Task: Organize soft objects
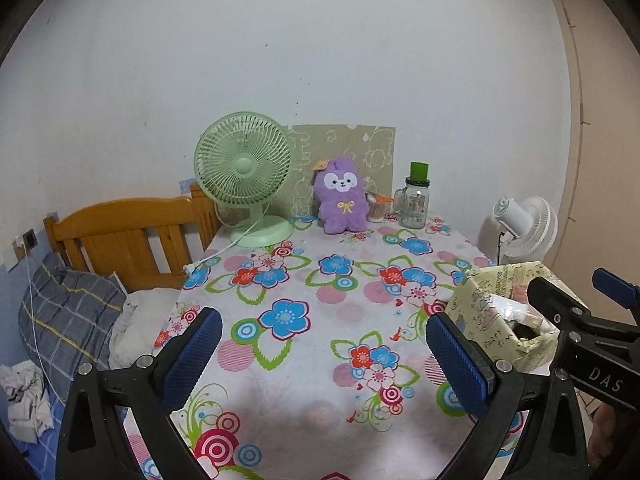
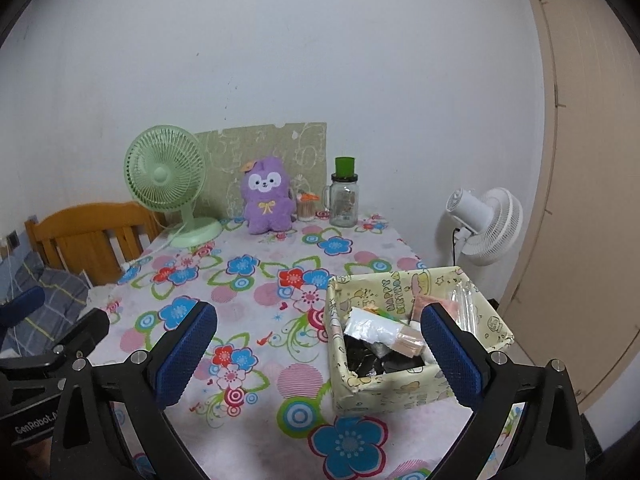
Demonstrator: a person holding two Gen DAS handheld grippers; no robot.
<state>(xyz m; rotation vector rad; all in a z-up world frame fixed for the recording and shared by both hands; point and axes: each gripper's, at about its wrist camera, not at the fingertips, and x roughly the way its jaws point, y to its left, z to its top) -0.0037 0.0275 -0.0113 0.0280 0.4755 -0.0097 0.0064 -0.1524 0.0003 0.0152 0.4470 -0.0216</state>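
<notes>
A purple plush toy sits upright at the far end of the flowered table, against a green board. A yellow patterned box at the near right holds packets and wrappers. My left gripper hovers open over the near middle of the table, with nothing between its blue pads. My right gripper is open too, its right finger in front of the box. Both are far from the plush.
A green desk fan stands left of the plush, its cord trailing off the table's left edge. A glass jar with a green lid and a small cup stand to the right. A wooden bed headboard and pillow lie left; a white floor fan right.
</notes>
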